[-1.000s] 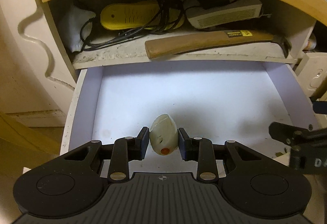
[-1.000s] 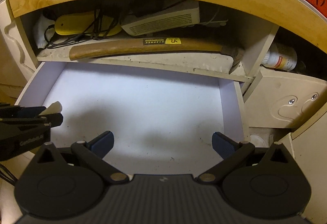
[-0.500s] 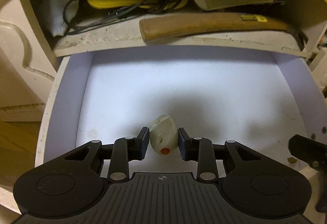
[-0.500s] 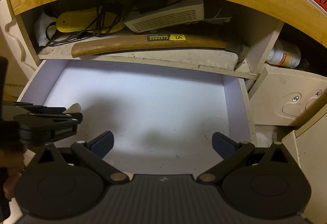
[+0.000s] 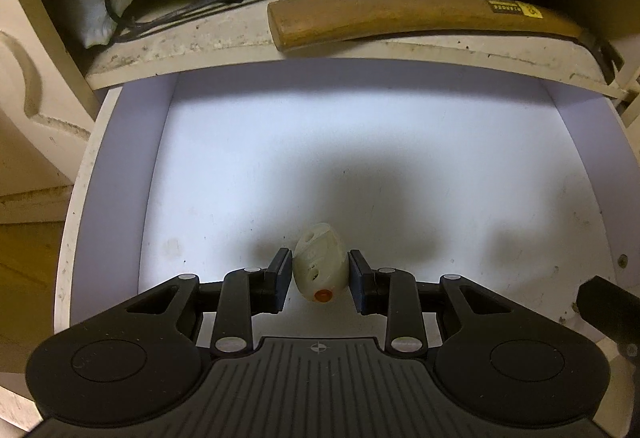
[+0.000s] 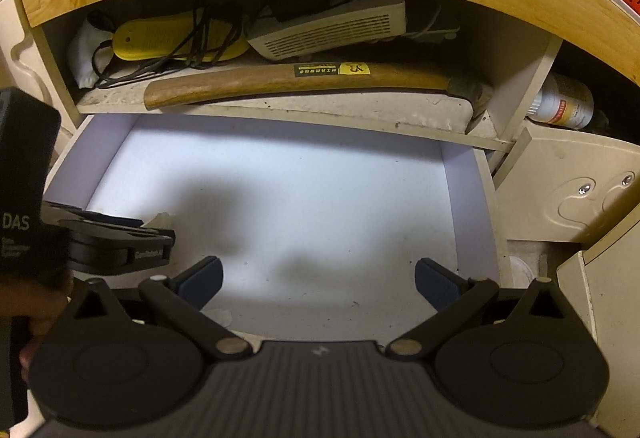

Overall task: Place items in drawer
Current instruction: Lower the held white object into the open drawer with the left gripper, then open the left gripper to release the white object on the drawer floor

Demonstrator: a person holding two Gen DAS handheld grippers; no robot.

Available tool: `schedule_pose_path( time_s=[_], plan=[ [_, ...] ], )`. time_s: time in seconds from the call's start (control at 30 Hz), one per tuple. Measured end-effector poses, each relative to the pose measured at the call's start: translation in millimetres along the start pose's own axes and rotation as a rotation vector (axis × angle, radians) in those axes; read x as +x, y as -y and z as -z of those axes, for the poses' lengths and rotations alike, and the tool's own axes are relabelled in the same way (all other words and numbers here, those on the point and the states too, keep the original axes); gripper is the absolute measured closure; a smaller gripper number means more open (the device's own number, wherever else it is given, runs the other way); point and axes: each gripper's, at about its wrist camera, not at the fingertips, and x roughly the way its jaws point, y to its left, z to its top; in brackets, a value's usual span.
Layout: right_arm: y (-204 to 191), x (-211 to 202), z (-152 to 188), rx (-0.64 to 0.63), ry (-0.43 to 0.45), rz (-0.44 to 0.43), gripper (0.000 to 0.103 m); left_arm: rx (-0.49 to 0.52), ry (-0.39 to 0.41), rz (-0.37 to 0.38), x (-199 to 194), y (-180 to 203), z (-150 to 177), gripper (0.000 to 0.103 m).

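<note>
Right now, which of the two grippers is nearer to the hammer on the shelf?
Right, though neither is close. The right gripper hangs open over the drawer's middle, below the hammer. The left gripper sits lower at the drawer's front, holding a small white bottle.

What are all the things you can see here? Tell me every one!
drawer: one, pale lilac-white, pulled open below the shelf
small bottle: one, cream with an orange tip, between the left gripper's pads
hammer: one, wooden handle, on the shelf edge
yellow device: one, yellow, shelf back, cables over it
vented box: one, off-white, shelf back
white bottle: one, lying in the right-hand compartment
left gripper: black, shut on the small bottle
right gripper: black, open, holding nothing
</note>
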Motion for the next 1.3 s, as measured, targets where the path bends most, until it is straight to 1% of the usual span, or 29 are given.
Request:
schedule_pose_path(
  time_s=[0.2, 0.5, 0.77, 0.9, 1.0, 1.03, 1.07, 1.13, 1.17, 1.3],
  plan=[
    [1.9, 0.4, -0.5, 0.010, -0.005, 0.003, 0.000, -0.021, -0.063, 0.010, 6.3, 0.4, -9.1, 0.074],
    [2.7, 1.5, -1.0, 0.017, -0.010, 0.001, 0.000, -0.005, -0.115, -0.001, 14.9, 6.4, -21.8, 0.076],
    [3.4, 2.6, -1.4, 0.020, -0.015, 0.002, 0.000, 0.008, -0.111, -0.006, 18.7, 10.4, -27.5, 0.076],
    [4.1, 2.3, -1.8, 0.027, -0.015, 0.004, 0.000, 0.013, -0.107, -0.005, 18.8, 8.5, -22.4, 0.075],
    [4.7, 1.4, -1.9, 0.029, -0.013, 0.005, 0.000, 0.015, -0.113, 0.000, 18.3, 7.4, -20.7, 0.072],
    [5.0, 1.2, -1.9, 0.030, -0.013, 0.005, 0.000, 0.016, -0.115, 0.002, 18.7, 7.4, -19.7, 0.068],
    [5.1, 1.0, -1.8, 0.030, -0.012, 0.005, 0.000, 0.015, -0.123, 0.003, 19.5, 7.5, -20.1, 0.057],
    [5.6, 0.6, -1.8, 0.029, -0.012, 0.005, 0.000, -0.001, -0.145, 0.000, 22.0, 7.2, -21.9, 0.049],
    [5.8, 0.4, -1.8, 0.029, -0.011, 0.005, 0.000, -0.010, -0.142, 0.001, 19.6, 4.7, -17.2, 0.046],
    [6.3, 0.2, -2.1, 0.032, -0.011, 0.005, 0.000, -0.029, -0.140, 0.003, 17.9, 0.0, -16.7, 0.038]
  ],
)
